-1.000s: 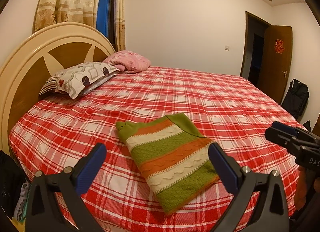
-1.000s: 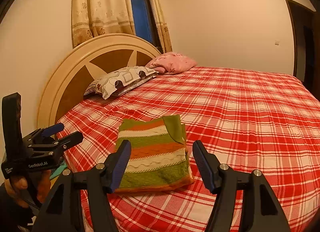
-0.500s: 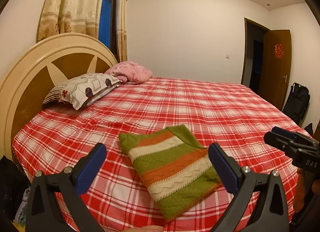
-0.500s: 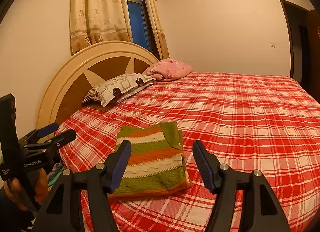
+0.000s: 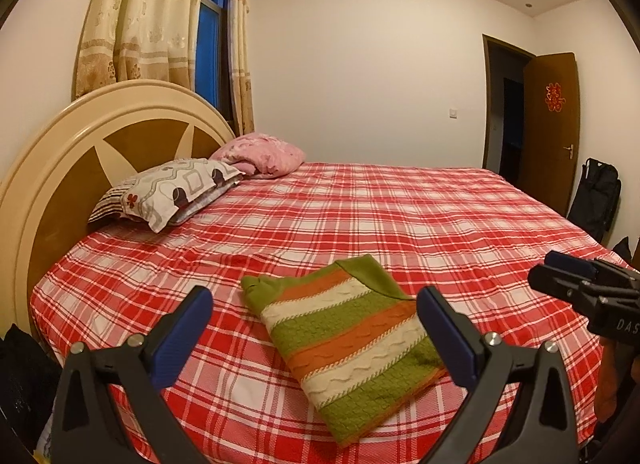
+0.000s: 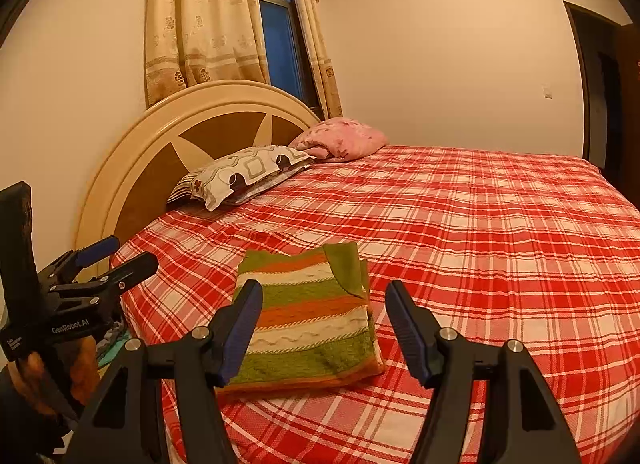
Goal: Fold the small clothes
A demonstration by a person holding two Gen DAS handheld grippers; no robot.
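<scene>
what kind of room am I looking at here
A home bedroom, most likely: a large bed with a red plaid cover, pillows against a rounded headboard, and a curtained window.

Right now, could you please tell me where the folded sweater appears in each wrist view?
Left wrist: sweater lies lower centre, running diagonally toward the right finger.
Right wrist: sweater lies lower centre, partly behind the left finger.
Shared landmark: the pink pillow by the headboard.

Red plaid bed [image 5: 400, 216], round headboard [image 5: 60, 168], curtained window [image 6: 280, 40], open brown door [image 5: 550, 128]
</scene>
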